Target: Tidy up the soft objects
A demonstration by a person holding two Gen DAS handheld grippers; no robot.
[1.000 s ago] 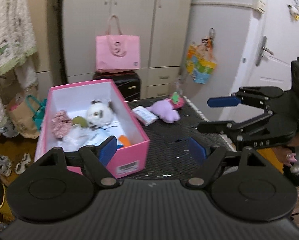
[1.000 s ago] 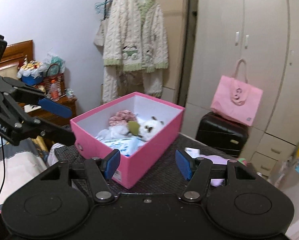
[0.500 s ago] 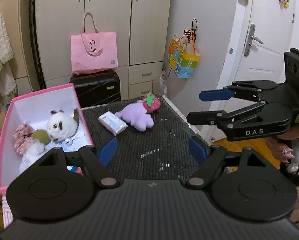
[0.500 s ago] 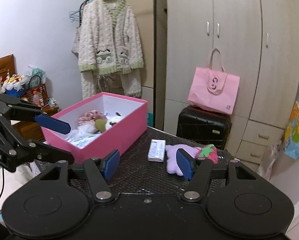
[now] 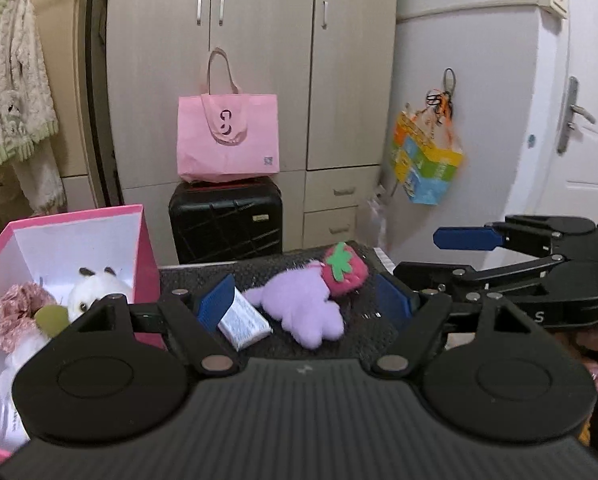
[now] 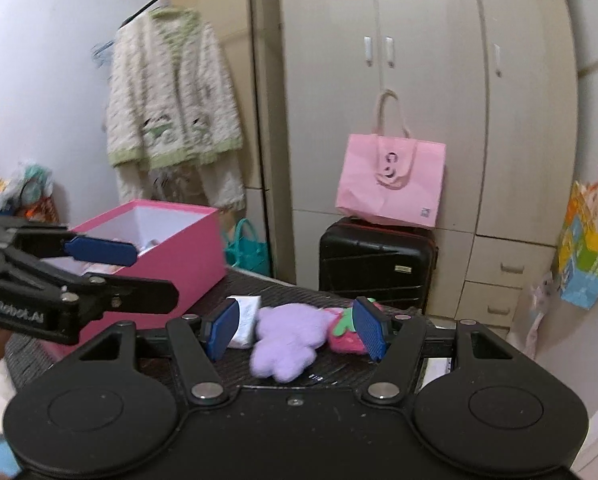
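Both sets of my fingers hang spread and empty over the dark mesh desk [image 5: 375, 334], aimed at a purple plush toy [image 5: 301, 306] lying flat near its far edge. My left gripper [image 5: 307, 304] frames the toy between its blue pads, its left pad hiding one corner of a small white tissue packet [image 5: 245, 320] that lies just beside the plush. A pink strawberry plush [image 5: 345, 268] with a green leaf top touches the purple toy on its far right side; whether the two are joined I cannot tell. From my right gripper [image 6: 297, 330] the same trio shows blurred: the purple toy [image 6: 287, 340] sits between the pads, the packet [image 6: 247, 316] is half covered by the left pad, and the strawberry [image 6: 343, 334] is partly behind the right pad. The pink box [image 5: 145, 248] stands open at the desk's left end, cut off by the frame and by my own gripper body. Inside it a white plush animal [image 5: 99, 290] shows only its head, beside a dusty-pink ruffled piece [image 5: 19, 312] and something olive green [image 5: 51, 318] too hidden to name. In the right view the box [image 6: 187, 256] shows mostly its outer wall, its contents barely visible behind my left gripper's fingers [image 6: 99, 250]. Behind the desk a pink tote bag [image 5: 227, 142] rests on a black suitcase [image 5: 225, 220] against the wardrobe [image 5: 259, 60].
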